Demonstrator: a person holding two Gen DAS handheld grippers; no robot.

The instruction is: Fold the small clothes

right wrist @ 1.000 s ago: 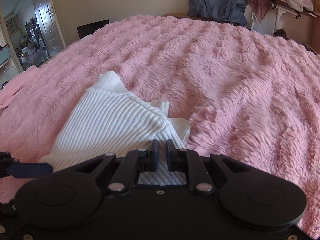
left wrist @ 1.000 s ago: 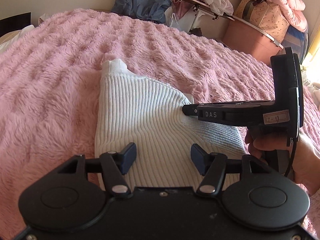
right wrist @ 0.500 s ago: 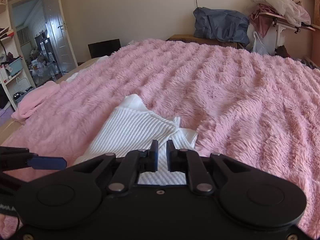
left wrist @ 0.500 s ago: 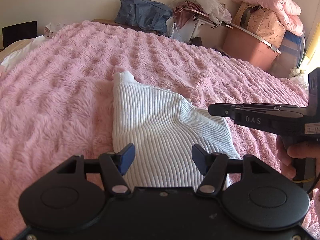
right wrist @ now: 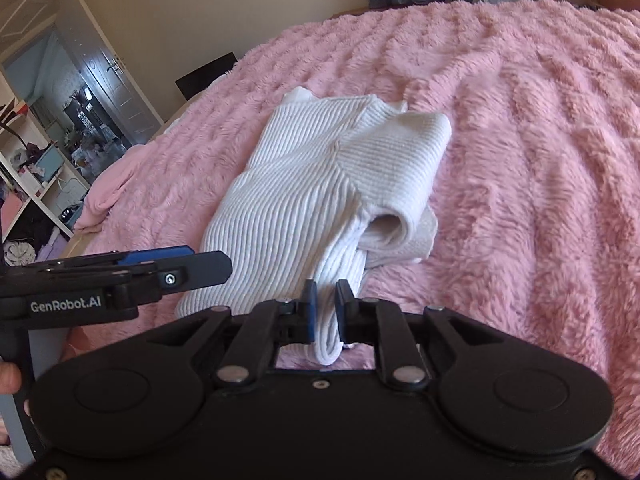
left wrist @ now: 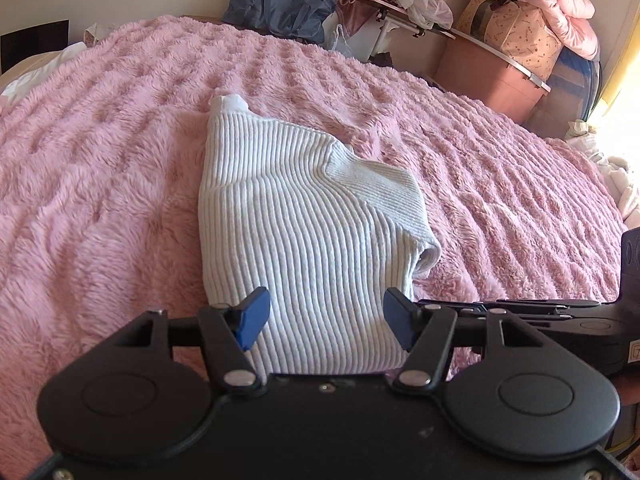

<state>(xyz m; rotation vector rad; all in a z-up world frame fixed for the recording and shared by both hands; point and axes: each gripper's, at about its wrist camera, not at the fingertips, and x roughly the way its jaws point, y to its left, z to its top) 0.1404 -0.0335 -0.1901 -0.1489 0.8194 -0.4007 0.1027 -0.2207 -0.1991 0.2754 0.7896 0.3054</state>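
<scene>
Lying on the pink fluffy blanket (left wrist: 120, 168) that covers the bed, the white ribbed sweater (left wrist: 296, 220) is already a compact bundle: its body is doubled into a rough rectangle, and a sleeve part is turned over on the right side, where it shows as a loose open roll in the right wrist view (right wrist: 396, 184).

The right tool (right wrist: 325, 308) has its jaws nearly together, pinching a narrow strip of the sweater at the near edge; the strip hangs down between the blue pads. The left tool (left wrist: 326, 316) stands wide open above the near part of the sweater, its pads apart on either side of the ribbed cloth and holding nothing. Each tool shows in the other's view: the left one juts in at the near left of the right wrist view, the right one low at the near right of the left wrist view.

By the look of it, the folding is well along but not finished. The side folds seem done. What is left, I judge, is to lay the pinched strip into place, flatten the loose roll on the right, and perhaps make one last fold from near to far. The far corner by the collar (left wrist: 230, 102) pokes out a little and may want tidying.

A dark blue bag (left wrist: 280, 8) and piled storage sit beyond the bed, well apart from the work.
</scene>
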